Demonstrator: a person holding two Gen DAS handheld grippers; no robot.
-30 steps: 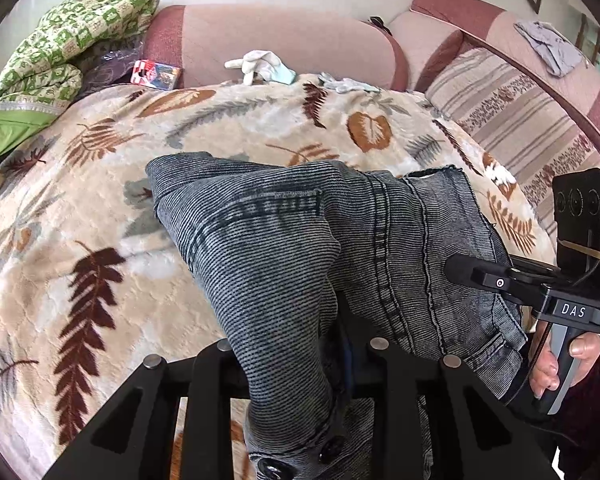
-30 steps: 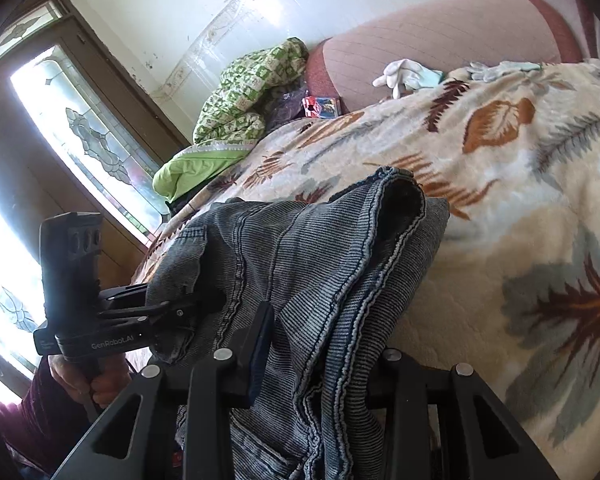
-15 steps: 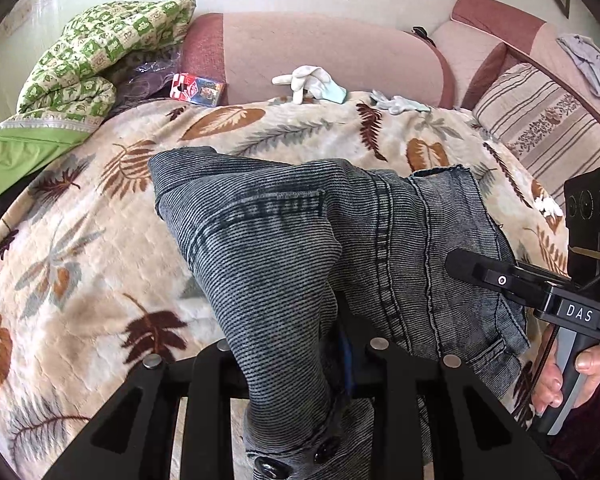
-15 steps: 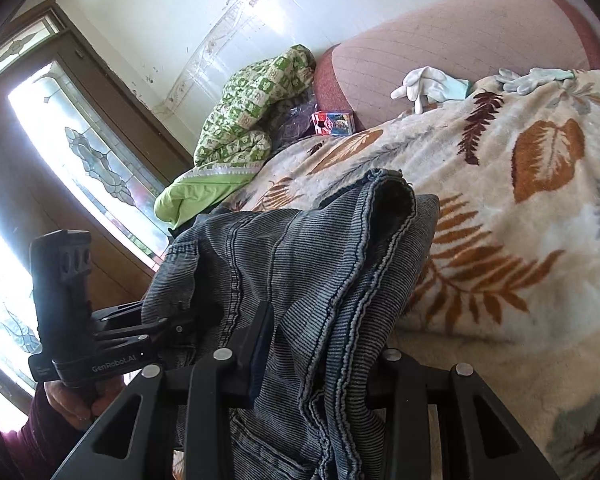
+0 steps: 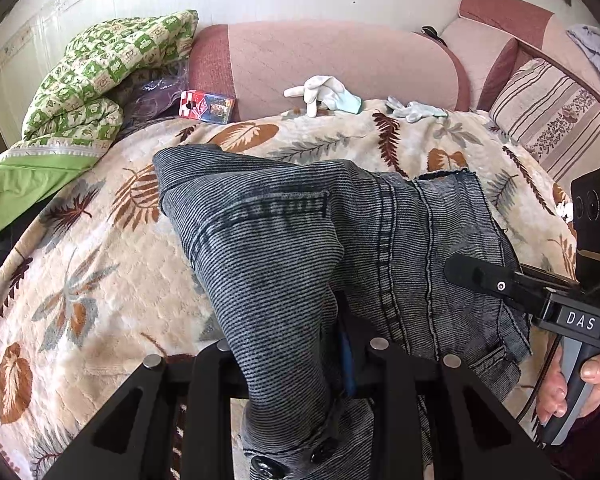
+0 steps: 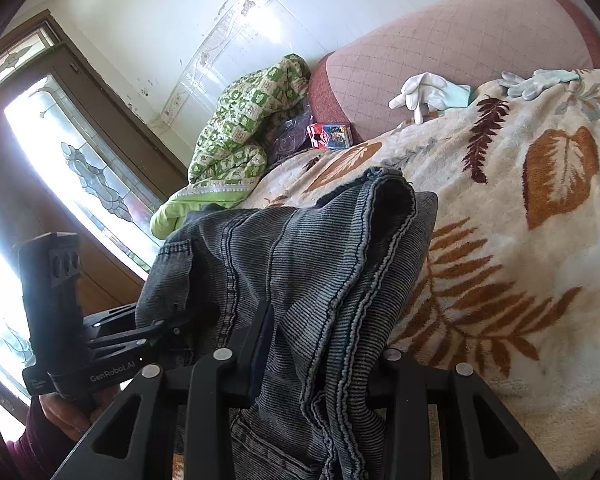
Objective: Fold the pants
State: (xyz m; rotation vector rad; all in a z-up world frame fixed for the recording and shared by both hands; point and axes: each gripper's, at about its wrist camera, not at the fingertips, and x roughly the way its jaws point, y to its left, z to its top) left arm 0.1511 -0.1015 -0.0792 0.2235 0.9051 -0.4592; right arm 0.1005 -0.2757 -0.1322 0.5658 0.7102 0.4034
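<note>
Nearest, the left gripper [image 5: 300,364] is clamped on a bunched fold of the pants [image 5: 284,240]; the right gripper [image 6: 312,364] pinches their stacked edges. The pants hang between both grippers above the blanket [image 5: 80,280]. Beyond lie gloves [image 5: 324,94] and a quilt [image 5: 108,76].

Beyond the pants [image 5: 284,240] the leaf blanket [image 5: 80,280] lies open; gloves [image 5: 324,94], a small box [image 5: 207,106] and a green quilt [image 5: 100,80] crowd its far edge.
</note>
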